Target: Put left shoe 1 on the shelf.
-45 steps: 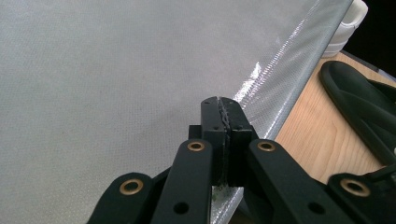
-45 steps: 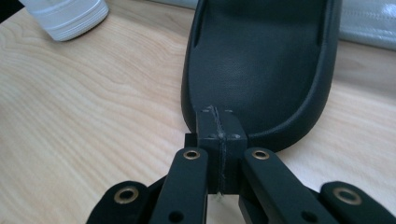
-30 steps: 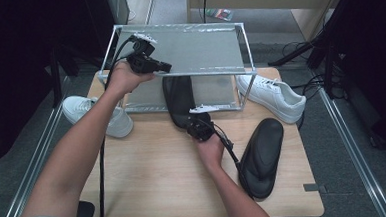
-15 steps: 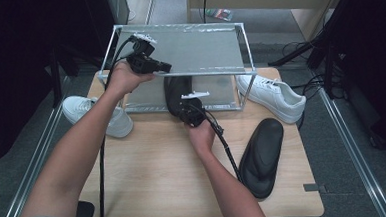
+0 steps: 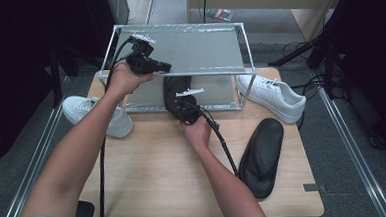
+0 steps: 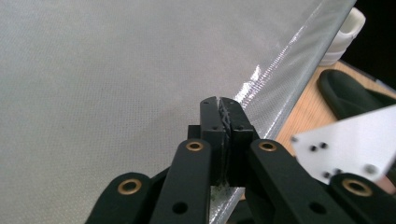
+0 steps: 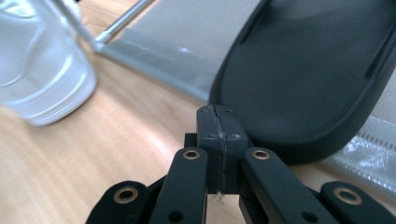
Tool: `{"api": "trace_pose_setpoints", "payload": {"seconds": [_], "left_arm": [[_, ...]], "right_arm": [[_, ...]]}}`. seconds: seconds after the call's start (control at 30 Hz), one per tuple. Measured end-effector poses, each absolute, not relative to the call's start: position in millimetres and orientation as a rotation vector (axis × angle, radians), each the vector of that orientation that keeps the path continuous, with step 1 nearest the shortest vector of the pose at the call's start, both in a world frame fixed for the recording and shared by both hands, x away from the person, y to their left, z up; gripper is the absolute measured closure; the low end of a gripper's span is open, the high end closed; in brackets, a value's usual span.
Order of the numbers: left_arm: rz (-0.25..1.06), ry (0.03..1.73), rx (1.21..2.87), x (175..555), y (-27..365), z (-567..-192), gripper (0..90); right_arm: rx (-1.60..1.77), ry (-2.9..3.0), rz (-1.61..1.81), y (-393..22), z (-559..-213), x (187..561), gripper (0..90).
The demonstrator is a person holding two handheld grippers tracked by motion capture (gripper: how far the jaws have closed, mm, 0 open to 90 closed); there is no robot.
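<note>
Right gripper view: my clenched, empty right gripper (image 7: 218, 122) has slid up against the black shoe tree (image 7: 317, 70), nudging it onto the rack shelf (image 7: 187, 37); left gripper (image 6: 223, 114) clenched too.

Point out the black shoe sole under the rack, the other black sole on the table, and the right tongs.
black sole under the rack (image 7: 308, 79), right gripper view, its flat underside.
other black sole (image 5: 262, 157), high view, its middle.
right tongs (image 7: 218, 112), right gripper view, shut tips.
</note>
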State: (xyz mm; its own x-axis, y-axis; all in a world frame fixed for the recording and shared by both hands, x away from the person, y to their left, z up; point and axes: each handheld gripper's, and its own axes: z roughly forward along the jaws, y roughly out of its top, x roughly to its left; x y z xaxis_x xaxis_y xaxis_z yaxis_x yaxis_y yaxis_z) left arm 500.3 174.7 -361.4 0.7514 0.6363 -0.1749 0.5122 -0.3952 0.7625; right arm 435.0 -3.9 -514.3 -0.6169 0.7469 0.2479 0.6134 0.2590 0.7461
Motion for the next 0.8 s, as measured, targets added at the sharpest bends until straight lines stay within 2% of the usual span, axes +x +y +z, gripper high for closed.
{"api": "trace_pose_setpoints", "payload": {"seconds": [0.1, 0.3, 0.33, 0.37, 0.4, 0.43, 0.47, 0.53, 0.7, 0.8], "left_arm": [[0.182, 0.848, 2.078, 499, 175, -361, 84.1], [0.158, 0.863, 2.098, 496, 172, -350, 67.9], [0.152, 0.843, 2.102, 494, 172, -346, 65.6], [0.151, 0.817, 2.092, 490, 171, -342, 65.6], [0.146, 0.785, 2.074, 481, 171, -332, 60.6], [0.146, 0.785, 2.074, 481, 171, -332, 58.7], [0.152, 0.770, 2.087, 473, 170, -325, 56.5], [0.143, 0.765, 2.114, 466, 168, -322, 51.5], [0.115, 0.753, 2.146, 450, 165, -325, 48.4], [0.081, 0.745, 2.131, 433, 166, -331, 42.9]], "right_arm": [[1.262, 2.397, 1.320, -12, -508, 427, 89.5], [1.179, 2.427, 1.359, -32, -487, 409, 81.8], [1.141, 2.444, 1.373, -39, -481, 401, 74.3], [1.141, 2.444, 1.373, -39, -481, 401, 74.3], [1.124, 2.462, 1.392, -48, -477, 395, 65.7], [1.124, 2.462, 1.392, -48, -477, 395, 65.7], [1.100, 2.474, 1.407, -59, -476, 390, 60.4], [1.096, 2.476, 1.420, -71, -475, 384, 57.5], [1.059, 2.478, 1.427, -90, -471, 371, 53.6], [1.006, 2.473, 1.432, -108, -465, 357, 49.9]]}}
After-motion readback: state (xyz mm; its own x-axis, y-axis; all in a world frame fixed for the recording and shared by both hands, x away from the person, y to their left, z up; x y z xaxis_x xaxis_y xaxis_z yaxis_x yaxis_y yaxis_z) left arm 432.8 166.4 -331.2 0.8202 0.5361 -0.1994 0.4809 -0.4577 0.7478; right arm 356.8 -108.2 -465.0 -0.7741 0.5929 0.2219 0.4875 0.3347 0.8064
